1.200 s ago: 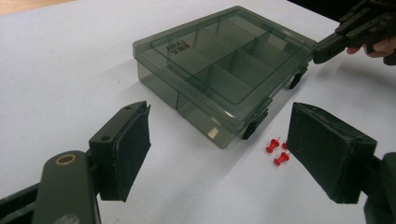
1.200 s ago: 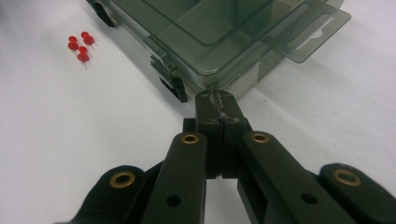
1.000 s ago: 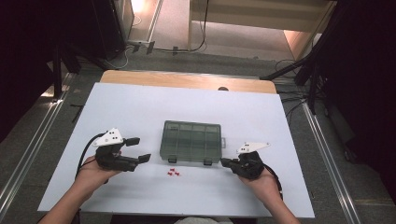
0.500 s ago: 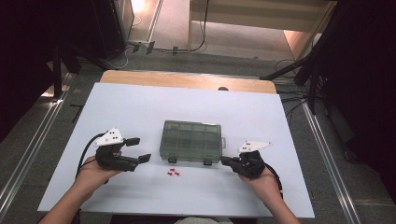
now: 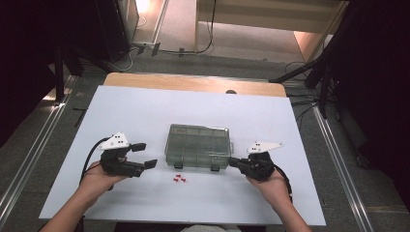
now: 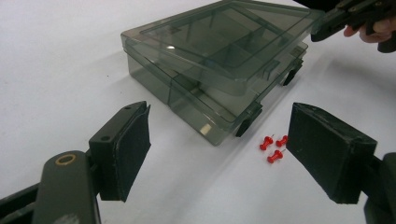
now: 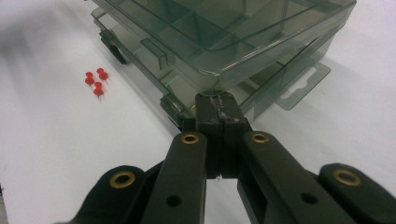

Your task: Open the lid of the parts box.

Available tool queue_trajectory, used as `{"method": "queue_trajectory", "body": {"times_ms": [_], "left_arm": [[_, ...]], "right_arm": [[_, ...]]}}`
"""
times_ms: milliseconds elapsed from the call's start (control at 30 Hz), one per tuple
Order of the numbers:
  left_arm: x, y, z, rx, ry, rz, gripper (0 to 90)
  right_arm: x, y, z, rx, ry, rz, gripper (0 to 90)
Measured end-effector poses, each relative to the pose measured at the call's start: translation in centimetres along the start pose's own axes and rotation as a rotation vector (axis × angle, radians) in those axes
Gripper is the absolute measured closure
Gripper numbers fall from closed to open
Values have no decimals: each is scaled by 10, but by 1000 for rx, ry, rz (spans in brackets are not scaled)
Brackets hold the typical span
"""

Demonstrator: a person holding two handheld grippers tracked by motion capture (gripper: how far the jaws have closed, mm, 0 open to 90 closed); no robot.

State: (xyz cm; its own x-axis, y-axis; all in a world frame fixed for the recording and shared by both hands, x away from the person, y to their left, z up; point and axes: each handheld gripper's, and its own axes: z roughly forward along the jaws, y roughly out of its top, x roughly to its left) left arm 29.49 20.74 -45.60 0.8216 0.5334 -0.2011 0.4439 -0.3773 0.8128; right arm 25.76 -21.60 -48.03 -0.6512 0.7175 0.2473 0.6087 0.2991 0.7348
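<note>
No readable text, labels, brands, numbers or signs anywhere. Clear plastic box: moulded lid, no print legible; a faint dark patch near its far left corner in the high view is too small to read. Red pushpins: plain. White surface: unmarked. Grey plates on top of both grippers: a few dots only, no lettering.
</note>
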Motion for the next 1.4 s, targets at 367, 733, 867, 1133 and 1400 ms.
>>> {"method": "queue_trajectory", "body": {"times_ms": [367,733,867,1133,1400], "left_arm": [[0,5,4,-1,-2,8,212],[2,11,5,-4,9,13,212],[3,14,7,-3,8,12,212],[-1,19,13,4,-4,24,212],[4,24,19,3,-1,5,213]], "right_arm": [[0,7,-2,-14,2,21,900],[0,16,-5,-38,-6,33,900],[-1,18,-7,-44,-4,33,900],[-1,25,-8,-64,-7,39,900],[-1,33,-6,-68,2,36,900]]}}
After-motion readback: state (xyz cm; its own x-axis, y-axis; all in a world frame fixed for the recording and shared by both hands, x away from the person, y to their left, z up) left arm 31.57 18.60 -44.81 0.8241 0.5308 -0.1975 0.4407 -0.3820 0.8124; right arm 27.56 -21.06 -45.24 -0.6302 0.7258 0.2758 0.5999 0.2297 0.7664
